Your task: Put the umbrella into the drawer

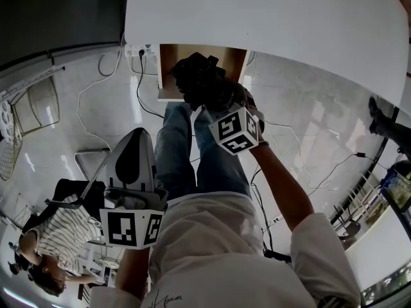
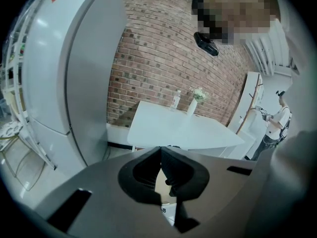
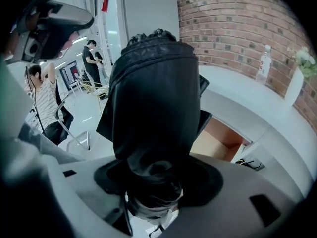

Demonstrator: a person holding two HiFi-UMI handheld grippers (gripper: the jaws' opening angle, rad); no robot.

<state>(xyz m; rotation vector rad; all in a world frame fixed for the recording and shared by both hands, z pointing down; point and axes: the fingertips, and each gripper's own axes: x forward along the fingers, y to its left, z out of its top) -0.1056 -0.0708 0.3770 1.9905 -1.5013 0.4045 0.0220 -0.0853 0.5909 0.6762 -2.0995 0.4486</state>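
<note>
The black folded fabric umbrella point(image 3: 153, 98) stands clamped by its lower end in my right gripper point(image 3: 153, 182), its loose canopy bunched ahead of the jaws and blocking most of that gripper's view. Just beyond the umbrella's tip lies the open drawer with a pale wooden interior point(image 1: 168, 56), set under the edge of the white round table point(image 1: 270, 18). The umbrella is not yet inside it.

My left gripper point(image 2: 161, 167) hangs back near my body, well short of the drawer, its jaws closed together on nothing.

The risk, as I judge it, lies in the slack fabric. With the hold taken at one end only, the bulky far end could sag or swing and catch on the drawer's front lip or the table's underside. Folds left draped over the rim would likely jam the drawer when it is closed. A release made too early could drop the umbrella past the drawer to the white floor point(image 1: 308, 133).
</note>
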